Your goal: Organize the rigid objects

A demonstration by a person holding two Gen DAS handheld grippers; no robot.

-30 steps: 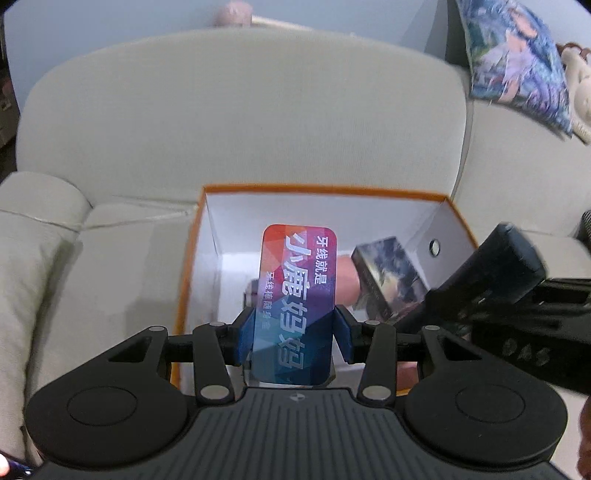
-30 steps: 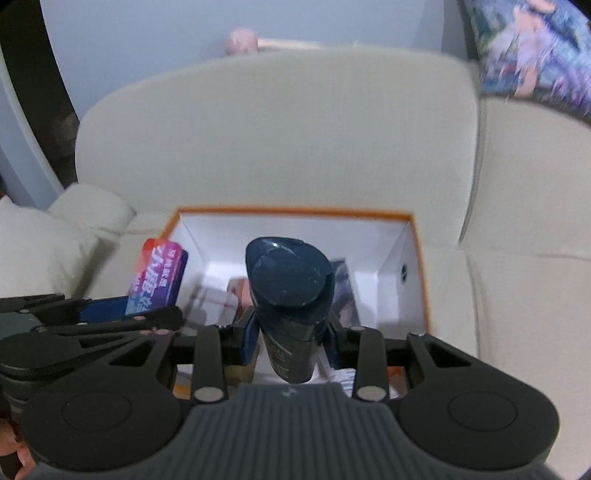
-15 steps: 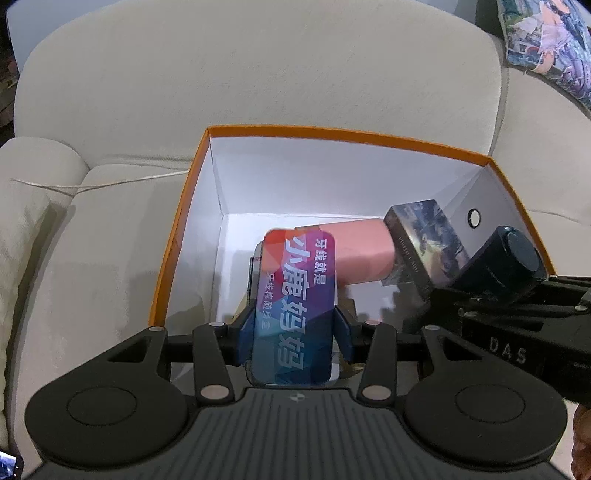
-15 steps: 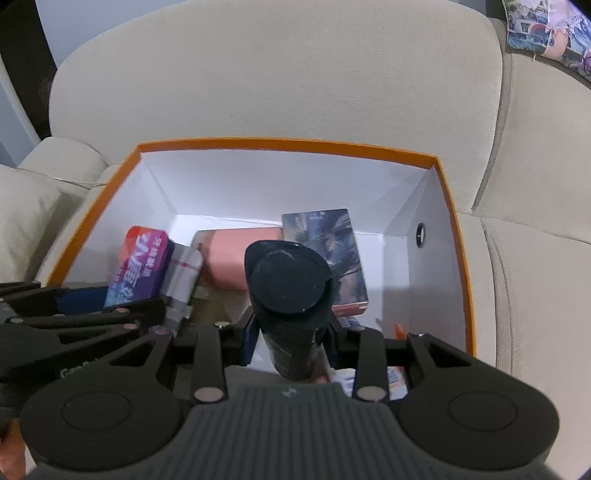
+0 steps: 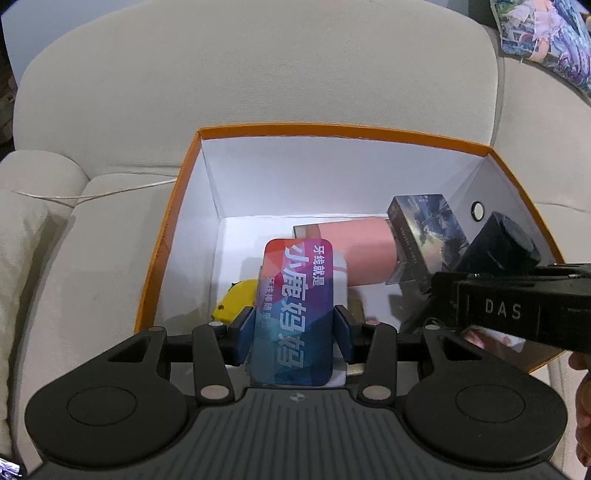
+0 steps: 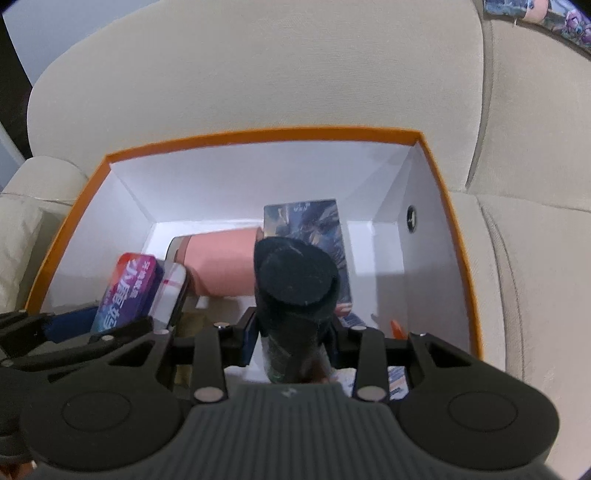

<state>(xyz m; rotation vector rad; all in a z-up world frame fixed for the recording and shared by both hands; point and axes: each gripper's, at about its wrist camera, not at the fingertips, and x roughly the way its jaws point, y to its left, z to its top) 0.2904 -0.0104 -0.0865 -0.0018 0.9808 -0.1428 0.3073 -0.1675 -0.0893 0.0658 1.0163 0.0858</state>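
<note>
My left gripper point(image 5: 293, 332) is shut on a red, purple and blue floss box point(image 5: 297, 306) with white Chinese lettering, held inside the orange-rimmed white box point(image 5: 343, 130). My right gripper point(image 6: 291, 334) is shut on a dark bottle point(image 6: 295, 295), cap towards the camera, also held low inside the box point(image 6: 258, 137). The bottle shows at the right in the left wrist view point(image 5: 506, 247). The floss box shows at the left in the right wrist view point(image 6: 127, 291).
In the box lie a pink cylinder point(image 5: 354, 254), a dark picture-printed carton point(image 5: 424, 232), a yellow item point(image 5: 236, 301) and a white-and-red item point(image 6: 171, 291). The box sits on a beige sofa seat point(image 5: 92, 258); a patterned cushion point(image 5: 546, 33) lies at top right.
Both grippers have moved forward and down into the box with their objects. The box now fills more of both views.
</note>
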